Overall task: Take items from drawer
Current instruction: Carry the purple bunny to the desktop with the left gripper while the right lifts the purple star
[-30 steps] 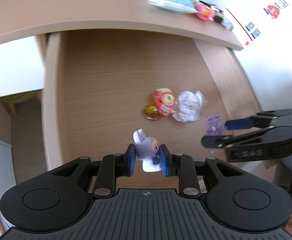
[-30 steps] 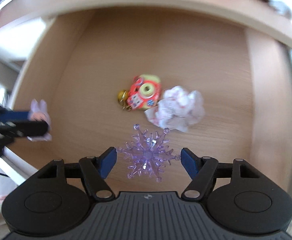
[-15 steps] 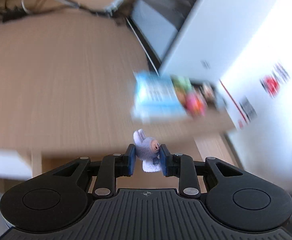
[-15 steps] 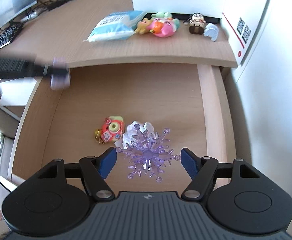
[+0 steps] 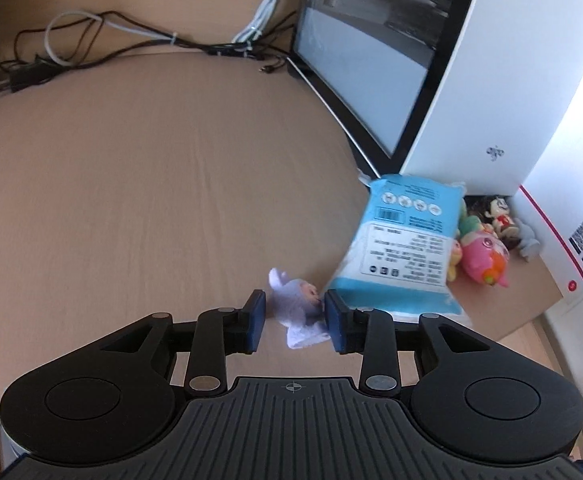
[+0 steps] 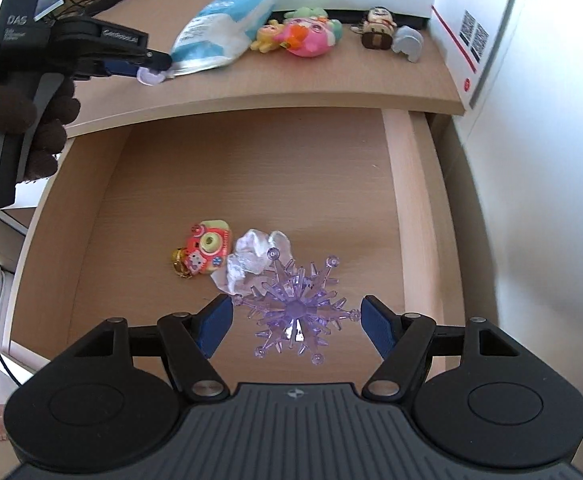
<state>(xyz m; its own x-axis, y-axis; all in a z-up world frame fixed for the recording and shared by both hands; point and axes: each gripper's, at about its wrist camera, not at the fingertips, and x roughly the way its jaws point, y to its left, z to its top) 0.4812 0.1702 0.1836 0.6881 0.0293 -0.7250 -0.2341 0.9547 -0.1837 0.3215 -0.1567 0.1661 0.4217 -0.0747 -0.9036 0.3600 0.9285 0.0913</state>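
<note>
My left gripper (image 5: 295, 318) is over the desk top (image 5: 151, 180) with its jaws opening. The small lilac bunny toy (image 5: 297, 304) sits on the desk between them, clear of the left pad and against the right one. In the right wrist view the left gripper (image 6: 153, 66) and the bunny (image 6: 151, 78) are at the desk's front edge. My right gripper (image 6: 295, 316) hangs above the open drawer (image 6: 251, 168), shut on a clear purple snowflake (image 6: 295, 308) by its tips. A toy camera (image 6: 205, 246) and a crumpled white wrapper (image 6: 257, 254) lie on the drawer floor.
A blue packet (image 5: 403, 244) lies just right of the bunny, with a pink plush (image 5: 485, 258) and small figures (image 6: 377, 28) behind it. A white box (image 5: 511, 100) and a screen (image 5: 363, 80) stand at the back right. Cables (image 5: 91, 40) run along the far edge.
My left gripper carried the bunny from the drawer up onto the desk top and its jaws have widened. My right gripper rose a little with the snowflake.
</note>
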